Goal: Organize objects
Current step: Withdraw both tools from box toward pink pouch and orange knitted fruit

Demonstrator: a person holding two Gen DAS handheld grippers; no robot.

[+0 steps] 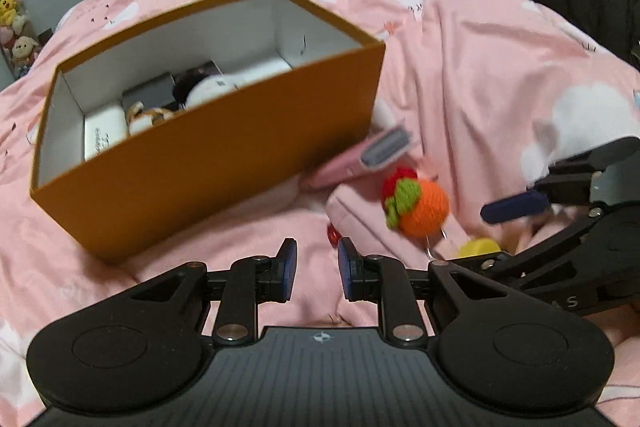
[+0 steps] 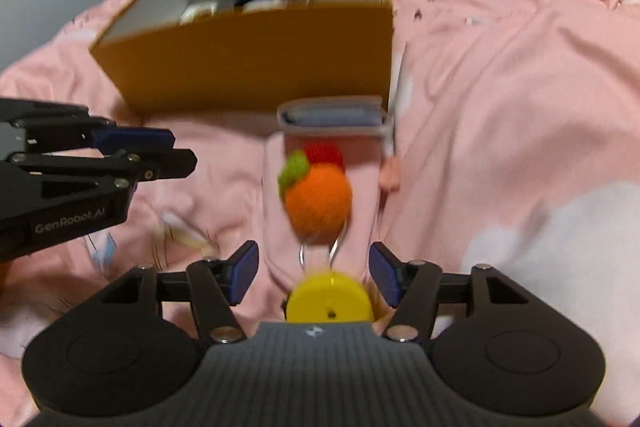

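An open orange box (image 1: 224, 155) (image 2: 256, 55) sits on the pink bed and holds several small items. Right of it lies a pink pouch (image 1: 360, 163) (image 2: 332, 119). A crocheted orange-and-red fruit charm (image 1: 416, 203) (image 2: 318, 195) with a yellow disc (image 1: 478, 247) (image 2: 330, 297) lies on the pouch. My right gripper (image 2: 314, 273) is open around the yellow disc and charm, jaws apart, not touching. My left gripper (image 1: 317, 267) is empty, jaws narrowly apart, low in front of the box. It shows at the left of the right wrist view (image 2: 160, 151).
The pink duvet (image 1: 480, 67) is rumpled, with white patches. A small red object (image 1: 334, 235) lies just beyond my left fingertips. Plush toys (image 1: 12, 19) line the far left wall. A dark garment (image 1: 580, 7) lies at the far right.
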